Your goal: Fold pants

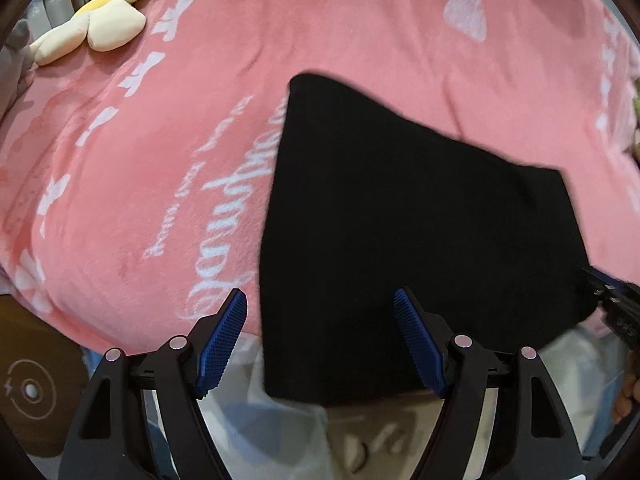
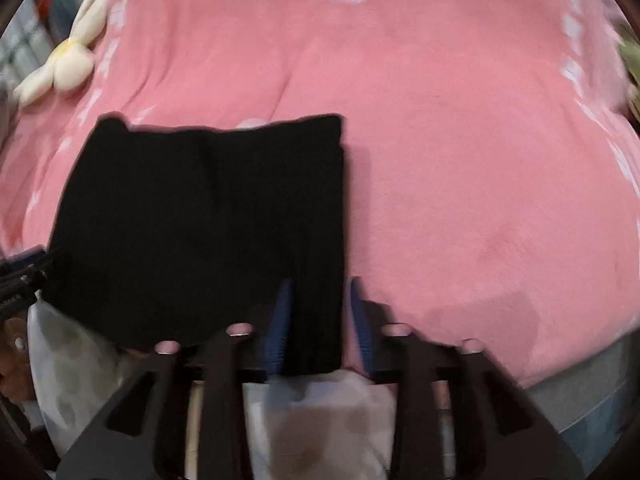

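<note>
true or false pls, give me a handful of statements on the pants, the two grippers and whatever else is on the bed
1. The black pants lie folded on a pink blanket. True.
2. The left gripper is clamped shut on the cloth. False: its jaws stand wide apart, with the near edge of the pants between them and neither pad visibly pressing.
3. The right gripper has its fingers on either side of a strip of the pants at their right edge. True.
4. A plush flower sits on top of the pants. False: it lies apart from them, near the blanket's far left corner.
5. The blanket is plain, with no print. False: it bears white lettering and shapes.
</note>
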A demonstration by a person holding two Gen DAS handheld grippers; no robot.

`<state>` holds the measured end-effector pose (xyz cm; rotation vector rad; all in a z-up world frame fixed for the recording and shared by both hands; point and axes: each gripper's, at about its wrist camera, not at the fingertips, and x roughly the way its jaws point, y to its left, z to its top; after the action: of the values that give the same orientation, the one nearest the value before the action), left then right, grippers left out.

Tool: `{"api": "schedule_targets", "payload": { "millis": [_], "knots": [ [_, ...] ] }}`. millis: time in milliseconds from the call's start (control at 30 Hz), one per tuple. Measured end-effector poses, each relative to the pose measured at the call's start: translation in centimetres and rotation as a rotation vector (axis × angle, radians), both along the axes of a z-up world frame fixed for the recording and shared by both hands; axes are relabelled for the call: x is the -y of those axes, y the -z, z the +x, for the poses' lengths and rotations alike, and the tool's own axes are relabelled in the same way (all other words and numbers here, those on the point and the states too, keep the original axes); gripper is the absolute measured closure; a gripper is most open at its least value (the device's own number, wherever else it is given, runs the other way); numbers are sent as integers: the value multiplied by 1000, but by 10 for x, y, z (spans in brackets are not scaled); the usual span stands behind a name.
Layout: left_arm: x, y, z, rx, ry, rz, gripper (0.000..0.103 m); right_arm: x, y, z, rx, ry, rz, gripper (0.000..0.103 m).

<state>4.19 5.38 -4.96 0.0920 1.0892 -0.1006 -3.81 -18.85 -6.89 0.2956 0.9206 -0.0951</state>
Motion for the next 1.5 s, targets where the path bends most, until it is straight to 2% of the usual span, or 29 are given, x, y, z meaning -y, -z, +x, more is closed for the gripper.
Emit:
{"api": "schedule_targets", "payload": {
  "millis": [67,100,200,267,333,433,500,567,600,700,833,933,1067,1133,1233,1300,1367,1467,1500],
  "knots": [
    [-7,4,2,19,-10,29,26,-5,-28,-3,83,-19,26,78],
    [-10,5,3,23,-15,31,24,-12,-39,1,103,-59,35,88],
    [-19,13,8,2,-35,2,21,-51,-61,30,138,-244,90,99],
    [-21,9,5,2,-37,-15,21,-91,-66,60,125,-368,80,99],
    [-27,1,0,15,-31,-23,21,-122,-58,89,98,-461,90,100],
    [-39,-4,-7,27,-35,-15,21,-172,-27,149,13,-545,60,100],
    [-47,-2,-6,19,-31,-27,21,-188,-10,171,-18,-552,46,100],
    [-55,4,-3,-1,-34,-49,18,-209,16,203,-68,-532,-16,102],
    [-57,6,-2,1,-40,-46,18,-214,25,214,-65,-523,-30,103],
    [-59,8,2,16,-37,-22,17,-213,18,223,-45,-497,20,103],
    [-62,11,5,-8,-18,-53,16,-189,-13,196,36,-470,88,101],
    [-61,10,3,-1,-19,-49,16,-149,-7,162,23,-353,-5,101],
    [-59,7,1,2,-26,-39,17,-84,-19,108,54,-228,40,101],
    [-58,5,0,6,-30,-34,17,-67,-19,82,44,-162,-7,101],
    [-53,4,-3,7,-31,-20,18,-30,2,46,-38,-90,-44,100],
    [-48,4,-5,3,-29,-13,18,-19,20,37,-75,-91,-45,103],
    [-42,4,-8,2,-25,-7,18,-24,14,31,-59,-82,-31,103],
    [-36,1,-12,-1,-21,2,18,-35,-5,21,0,-108,-83,99],
    [-34,0,-14,3,-19,4,18,-36,-2,21,-12,-120,-93,99]
  ]
}}
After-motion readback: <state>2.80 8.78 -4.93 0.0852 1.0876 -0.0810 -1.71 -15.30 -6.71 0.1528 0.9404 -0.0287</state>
